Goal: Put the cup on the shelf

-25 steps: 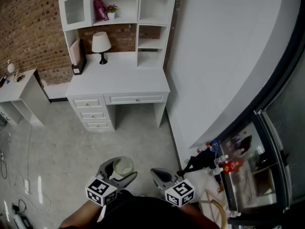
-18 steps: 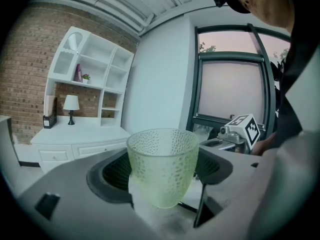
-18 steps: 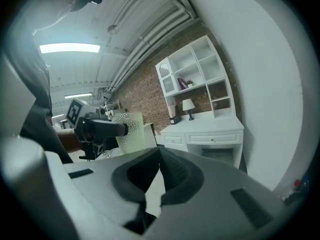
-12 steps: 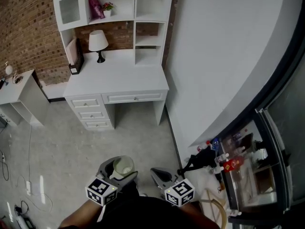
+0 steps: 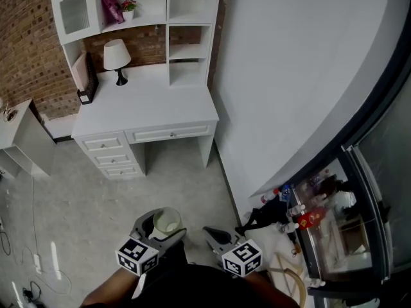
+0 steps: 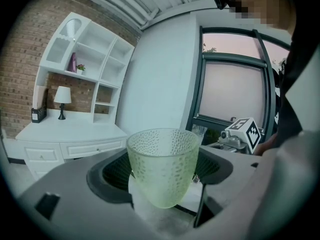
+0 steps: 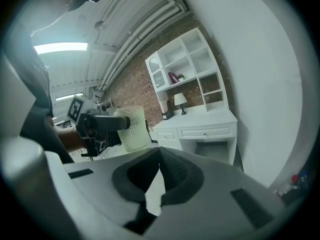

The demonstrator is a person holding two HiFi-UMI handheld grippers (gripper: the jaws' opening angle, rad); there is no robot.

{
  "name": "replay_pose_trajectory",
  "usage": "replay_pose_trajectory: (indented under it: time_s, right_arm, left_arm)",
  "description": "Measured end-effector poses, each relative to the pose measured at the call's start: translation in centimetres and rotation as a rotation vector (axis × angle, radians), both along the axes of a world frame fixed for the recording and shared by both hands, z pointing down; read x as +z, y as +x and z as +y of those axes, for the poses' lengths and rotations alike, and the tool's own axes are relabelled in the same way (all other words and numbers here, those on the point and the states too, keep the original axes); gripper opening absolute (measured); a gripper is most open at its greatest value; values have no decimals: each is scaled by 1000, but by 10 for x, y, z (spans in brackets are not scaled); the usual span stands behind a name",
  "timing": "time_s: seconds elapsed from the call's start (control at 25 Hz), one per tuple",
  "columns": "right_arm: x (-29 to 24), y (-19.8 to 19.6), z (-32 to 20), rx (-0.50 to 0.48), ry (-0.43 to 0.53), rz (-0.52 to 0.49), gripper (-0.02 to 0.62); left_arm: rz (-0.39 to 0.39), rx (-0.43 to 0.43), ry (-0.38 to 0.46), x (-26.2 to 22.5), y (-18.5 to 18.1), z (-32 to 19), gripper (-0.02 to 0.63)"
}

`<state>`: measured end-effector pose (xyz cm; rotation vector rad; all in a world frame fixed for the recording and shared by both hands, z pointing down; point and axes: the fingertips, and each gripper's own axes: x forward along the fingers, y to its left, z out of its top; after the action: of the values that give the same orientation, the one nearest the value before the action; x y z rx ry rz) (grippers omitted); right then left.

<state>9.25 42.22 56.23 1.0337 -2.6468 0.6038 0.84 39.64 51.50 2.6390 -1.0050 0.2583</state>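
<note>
A pale green dimpled glass cup (image 6: 162, 166) stands upright between the jaws of my left gripper (image 6: 160, 176), which is shut on it. The head view shows that cup (image 5: 166, 222) low in the picture, held by the left gripper (image 5: 157, 230) over the floor. My right gripper (image 5: 216, 236) is beside it, shut with nothing between its jaws (image 7: 159, 176). In the right gripper view the cup (image 7: 132, 129) shows at the left. The white shelf unit (image 5: 168, 24) stands on a white desk (image 5: 144, 101) against the brick wall, far ahead.
On the desk stand a white lamp (image 5: 116, 58) and a dark holder (image 5: 87, 82). A pink item and a small potted plant (image 5: 128, 8) sit on one shelf. A small white side table (image 5: 26, 133) is at the left. Bottles and clutter (image 5: 292, 207) lie by the right wall.
The desk and shelf have drifted left and slightly down in the head view. Both grippers keep their places and the cup stays held.
</note>
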Motion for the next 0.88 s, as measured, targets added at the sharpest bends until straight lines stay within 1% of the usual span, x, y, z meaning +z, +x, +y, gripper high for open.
replay_pose_trajectory:
  time_s: [0.16, 0.28, 0.6, 0.88]
  right_arm:
    - [-1, -10, -30, -13, -9, -14, 5]
    - [-5, -20, -58, -35, 1, 0, 5]
    - [-23, -40, -150, -51, 46, 17, 5]
    - [-31, -57, -214, -45, 58, 27, 5]
  left_arm:
    - [-5, 4, -12, 7, -5, -27, 379]
    - [-6, -5, -19, 9, -13, -52, 379]
    - [25, -36, 33, -12, -38, -138, 379]
    - [22, -25, 36, -15, -51, -196, 379]
